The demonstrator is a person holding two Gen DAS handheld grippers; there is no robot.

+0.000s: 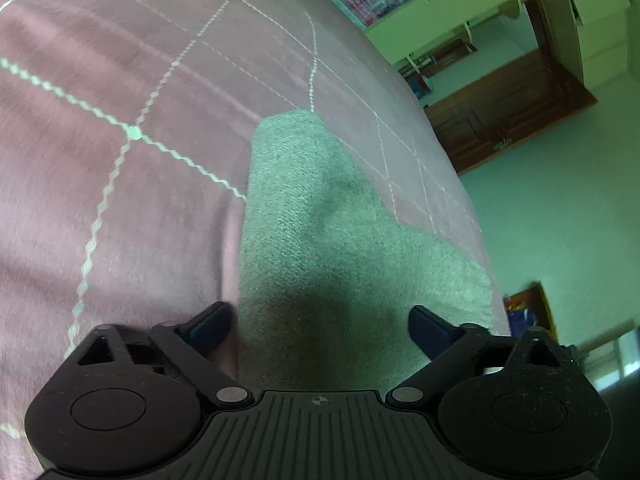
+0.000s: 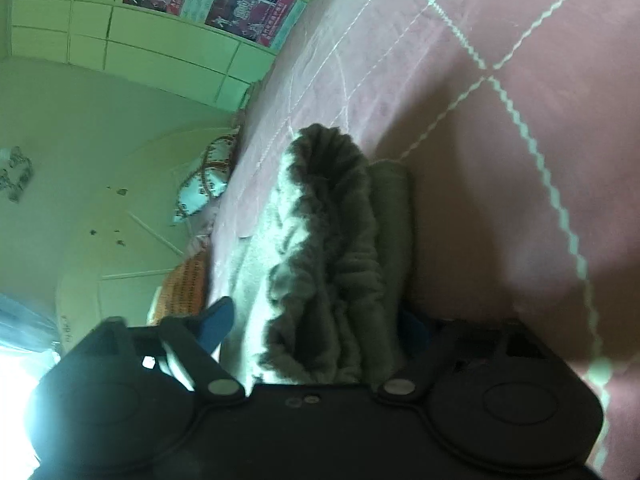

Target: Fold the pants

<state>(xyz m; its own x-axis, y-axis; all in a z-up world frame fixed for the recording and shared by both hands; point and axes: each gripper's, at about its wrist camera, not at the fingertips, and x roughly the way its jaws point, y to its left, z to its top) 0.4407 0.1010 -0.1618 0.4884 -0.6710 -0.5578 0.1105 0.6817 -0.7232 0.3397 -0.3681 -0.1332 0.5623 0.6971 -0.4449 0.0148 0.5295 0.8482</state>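
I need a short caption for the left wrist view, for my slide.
Left gripper open over the grey pants lying on a pink quilt.

We count one pair of pants (image 1: pixel 320 216), grey, lying on one pink quilt (image 1: pixel 120 160). We see two grippers: the left one (image 1: pixel 320 326) and the right one (image 2: pixel 316 320), each with two fingers. On the far wall in the right wrist view we count two posters (image 2: pixel 212 0) side by side. Beside the bed there is one patterned pillow (image 2: pixel 204 184). In the left wrist view we make out one brown cabinet (image 1: pixel 508 108).
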